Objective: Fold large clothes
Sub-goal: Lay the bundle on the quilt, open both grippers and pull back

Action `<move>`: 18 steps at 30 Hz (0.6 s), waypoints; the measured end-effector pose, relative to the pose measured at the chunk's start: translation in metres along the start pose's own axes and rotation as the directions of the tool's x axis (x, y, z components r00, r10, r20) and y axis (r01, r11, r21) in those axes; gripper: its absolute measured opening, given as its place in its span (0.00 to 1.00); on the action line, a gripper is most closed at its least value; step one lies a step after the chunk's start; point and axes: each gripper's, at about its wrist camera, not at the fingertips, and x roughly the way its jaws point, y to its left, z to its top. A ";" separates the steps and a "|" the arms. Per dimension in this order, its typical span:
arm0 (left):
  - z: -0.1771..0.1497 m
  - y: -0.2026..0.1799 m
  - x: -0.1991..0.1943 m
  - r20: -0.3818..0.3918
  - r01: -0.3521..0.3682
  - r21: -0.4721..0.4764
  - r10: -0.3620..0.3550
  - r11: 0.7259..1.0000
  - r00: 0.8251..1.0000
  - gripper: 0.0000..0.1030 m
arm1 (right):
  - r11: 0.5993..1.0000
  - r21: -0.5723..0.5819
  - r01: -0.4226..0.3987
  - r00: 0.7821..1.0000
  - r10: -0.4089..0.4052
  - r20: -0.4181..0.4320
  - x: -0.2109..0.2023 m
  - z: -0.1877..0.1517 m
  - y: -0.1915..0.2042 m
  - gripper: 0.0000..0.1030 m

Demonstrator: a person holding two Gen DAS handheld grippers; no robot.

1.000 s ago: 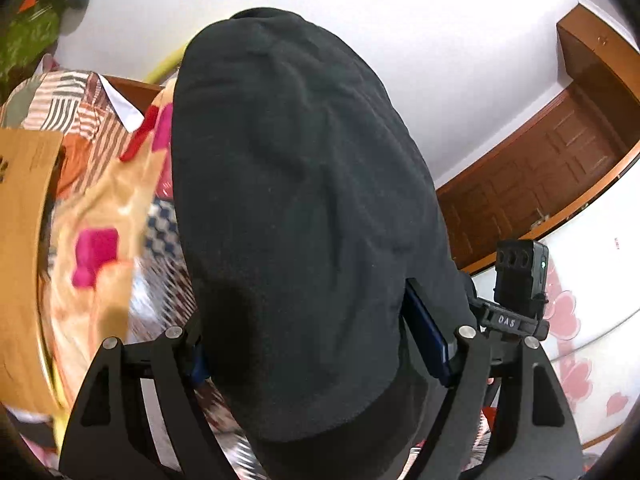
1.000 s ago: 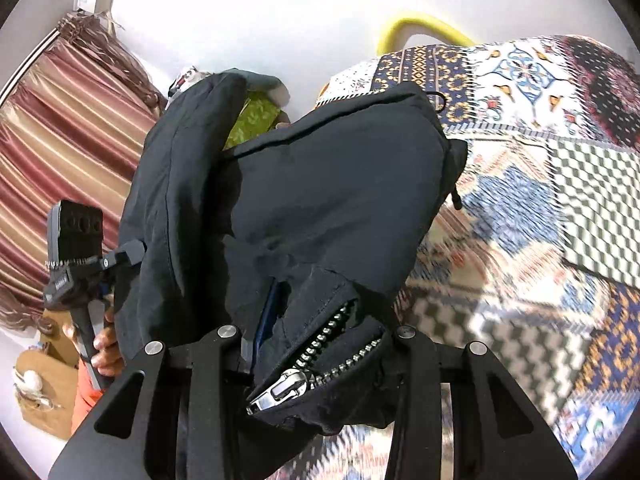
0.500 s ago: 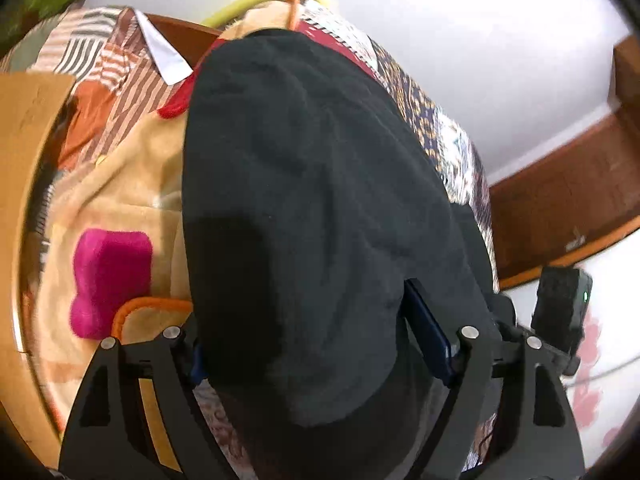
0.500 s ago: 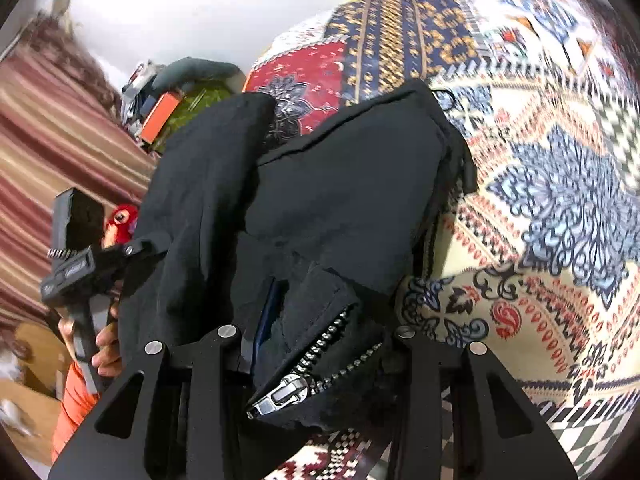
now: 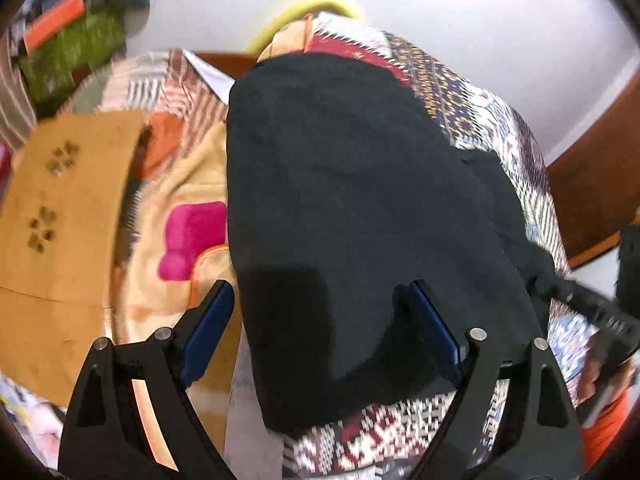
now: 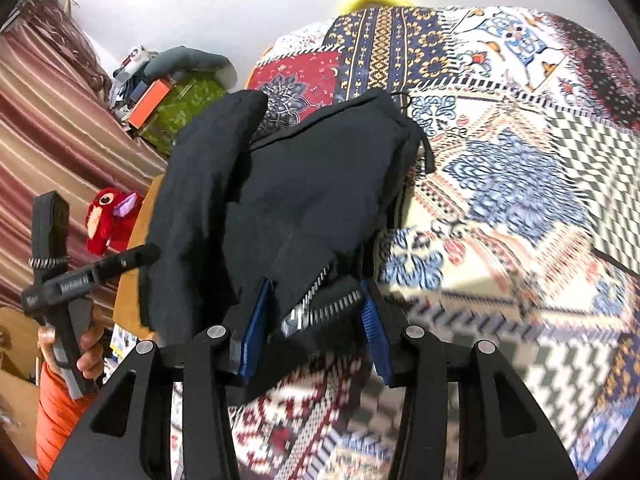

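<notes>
Both tongs, left gripper (image 5: 316, 320) & right gripper (image 6: 316, 312), stand open w/ the black jacket (image 6: 304, 208) slack between their fingers, prob. just laid on the bedspread (image 6: 500, 208) for 1 fold.

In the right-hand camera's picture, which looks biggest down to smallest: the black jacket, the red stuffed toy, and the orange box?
1. black jacket, by far the largest.
2. red stuffed toy.
3. orange box, close to the toy in size, and it sits farther back, so that order is unsure.
</notes>
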 end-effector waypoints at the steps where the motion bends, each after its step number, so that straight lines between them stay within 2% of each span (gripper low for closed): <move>1: -0.004 -0.006 -0.009 0.016 -0.008 0.001 0.008 1.000 1.000 0.86 | 1.000 -0.005 0.007 1.000 -0.007 0.012 -0.009 -0.002 0.003 0.40; 7: -0.030 -0.046 -0.081 0.130 0.003 0.004 -0.003 1.000 0.991 0.85 | 0.997 -0.071 0.021 0.991 -0.012 0.133 -0.078 -0.013 0.036 0.40; 10: -0.044 -0.069 -0.130 0.228 -0.003 0.036 -0.005 0.999 0.974 0.86 | 0.990 -0.133 0.045 0.973 -0.013 0.229 -0.124 -0.025 0.062 0.40; 14: -0.069 -0.090 -0.194 0.355 -0.013 0.047 -0.005 0.999 0.935 0.85 | 0.974 -0.218 0.068 0.930 0.018 0.368 -0.184 -0.051 0.098 0.40; 16: -0.085 -0.098 -0.227 0.417 -0.001 0.046 -0.018 0.999 0.909 0.86 | 0.963 -0.258 0.078 0.897 0.044 0.439 -0.211 -0.067 0.118 0.40; 18: -0.104 -0.107 -0.260 0.484 0.012 0.052 -0.036 0.999 0.874 0.85 | 0.950 -0.295 0.102 0.858 0.066 0.509 -0.239 -0.086 0.135 0.40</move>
